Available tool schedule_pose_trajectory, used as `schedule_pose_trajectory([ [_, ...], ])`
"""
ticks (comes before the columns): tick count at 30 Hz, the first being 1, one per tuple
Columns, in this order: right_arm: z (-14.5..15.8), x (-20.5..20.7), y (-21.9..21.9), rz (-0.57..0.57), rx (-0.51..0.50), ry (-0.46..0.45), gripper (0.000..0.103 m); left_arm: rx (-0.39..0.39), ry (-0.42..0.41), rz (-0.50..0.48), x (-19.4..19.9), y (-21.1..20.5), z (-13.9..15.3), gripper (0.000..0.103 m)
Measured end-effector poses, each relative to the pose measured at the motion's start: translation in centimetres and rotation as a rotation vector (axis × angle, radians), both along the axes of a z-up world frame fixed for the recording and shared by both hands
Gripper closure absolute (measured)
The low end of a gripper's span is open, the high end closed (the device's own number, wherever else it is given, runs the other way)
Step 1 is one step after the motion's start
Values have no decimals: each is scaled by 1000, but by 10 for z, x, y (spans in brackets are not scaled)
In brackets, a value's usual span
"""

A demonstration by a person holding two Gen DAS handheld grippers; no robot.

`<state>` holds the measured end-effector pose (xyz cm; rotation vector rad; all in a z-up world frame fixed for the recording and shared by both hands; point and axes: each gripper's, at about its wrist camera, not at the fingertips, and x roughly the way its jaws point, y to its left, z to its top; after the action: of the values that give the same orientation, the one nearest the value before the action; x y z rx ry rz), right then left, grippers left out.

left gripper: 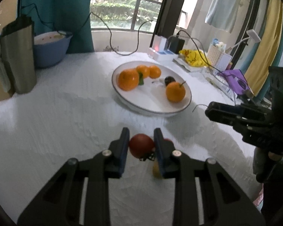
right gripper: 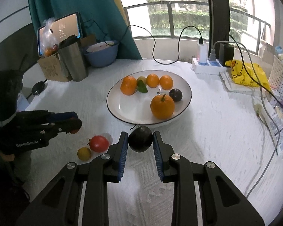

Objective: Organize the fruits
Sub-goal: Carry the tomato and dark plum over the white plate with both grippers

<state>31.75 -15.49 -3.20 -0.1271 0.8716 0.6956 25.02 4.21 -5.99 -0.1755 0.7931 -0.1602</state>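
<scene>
My left gripper is shut on a red tomato and holds it just above the white tablecloth. A yellow fruit and a second red tomato lie under it, mostly hidden by its right finger. My right gripper is shut on a dark round fruit in front of the white plate. The plate holds several oranges, a dark plum and a green leaf. In the right wrist view the left gripper hovers left of the lying tomato and yellow fruit.
A steel canister, a cardboard box and a blue bowl stand at the back left. A power strip with cables, a yellow bag and a white basket line the back right. The right gripper reaches in from the right.
</scene>
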Motion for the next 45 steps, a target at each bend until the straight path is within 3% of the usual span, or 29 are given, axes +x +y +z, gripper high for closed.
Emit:
schedule_pose_trajectory([
  [16, 11, 32, -1, -13, 20, -44, 74, 42, -73, -40, 41, -11, 17, 75],
  [38, -17, 98, 37, 0, 45, -16, 74, 26, -22, -47, 95, -9, -10, 75],
  [45, -32, 112, 58, 27, -4, -16, 74, -7, 9, -43, 102, -4, -20, 75],
])
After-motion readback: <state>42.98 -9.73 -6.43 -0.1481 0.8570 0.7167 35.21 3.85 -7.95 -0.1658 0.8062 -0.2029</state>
